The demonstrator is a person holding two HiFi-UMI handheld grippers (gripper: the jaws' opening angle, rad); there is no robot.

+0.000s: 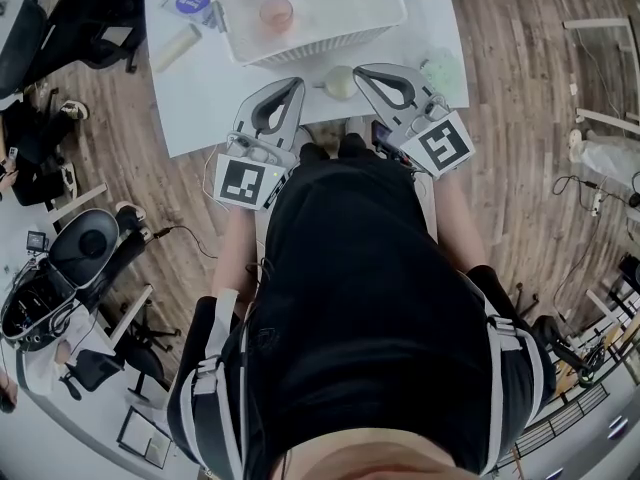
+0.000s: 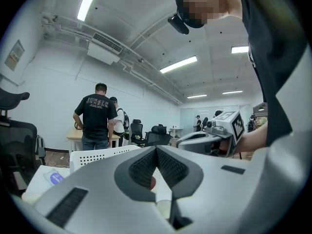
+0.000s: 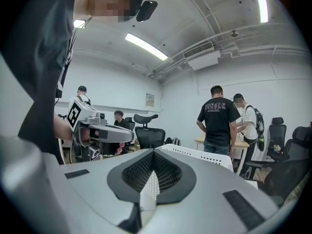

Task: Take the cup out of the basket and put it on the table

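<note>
No step of the task was complete. The cup [image 1: 276, 13] stood inside the basket [image 1: 330, 46] on the far part of the table [image 1: 200, 103]. The left gripper [image 1: 296, 84] and right gripper [image 1: 360, 69] were held side by side over the near table edge, short of the basket. Both pairs of jaws were pressed together, empty. Judged remaining: reach, grasp, lift out, set down.

The right gripper [image 3: 153, 154] has its jaws pressed together at the tips, nothing pinched between them. Right behind them there's the white perforated basket [image 3: 204, 156], rim poking up over the jaws. The left gripper [image 3: 124, 136] hangs off to the left, and two people [image 3: 218, 123] stand further back by some office chairs [image 3: 146, 133].
</note>
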